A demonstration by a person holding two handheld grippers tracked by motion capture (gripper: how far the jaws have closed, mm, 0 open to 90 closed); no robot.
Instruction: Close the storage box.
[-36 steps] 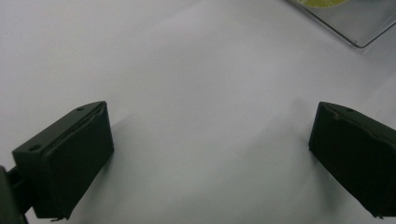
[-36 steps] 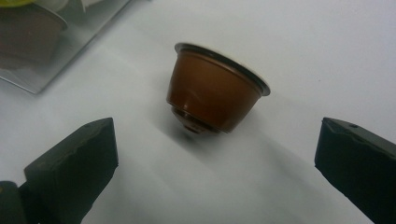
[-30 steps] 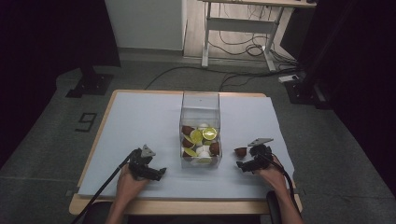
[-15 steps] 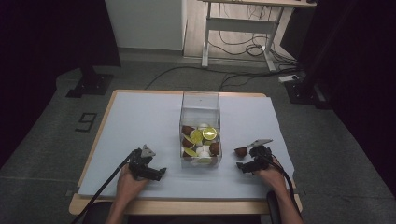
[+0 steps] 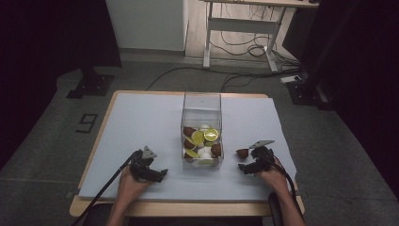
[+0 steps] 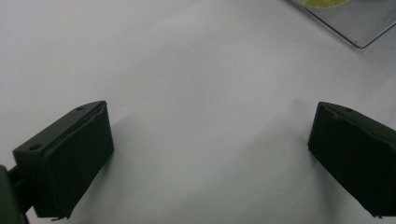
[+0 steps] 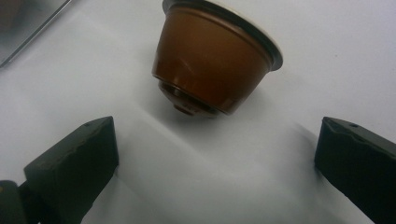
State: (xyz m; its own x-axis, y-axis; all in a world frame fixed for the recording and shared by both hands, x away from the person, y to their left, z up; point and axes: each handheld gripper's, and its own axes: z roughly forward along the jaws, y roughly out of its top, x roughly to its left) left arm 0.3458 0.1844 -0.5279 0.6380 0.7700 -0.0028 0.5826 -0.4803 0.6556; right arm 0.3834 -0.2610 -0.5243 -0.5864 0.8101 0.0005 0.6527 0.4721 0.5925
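With its fingers wide, the right gripper (image 7: 217, 154) may knock the brown capsule (image 7: 215, 58), upper centre, rolling away.

Paper-covered table (image 5: 141, 117), clear box (image 5: 202, 129), capsule (image 5: 243, 153)

Right gripper (image 7: 217, 163) sits with its jaws spread wide, and open white sheet (image 5: 141, 122) lies between them, nothing blocking the gap. Just ahead, the brown capsule (image 7: 215, 60) lies tilted on the sheet, apart from both jaws, free on either side. Over in the middle, the clear box (image 5: 201, 129) stands as a tall wall between the two hands, capsules piled inside. Left gripper (image 6: 210, 158) is spread too, bare sheet between and ahead, with the box corner at the far upper right
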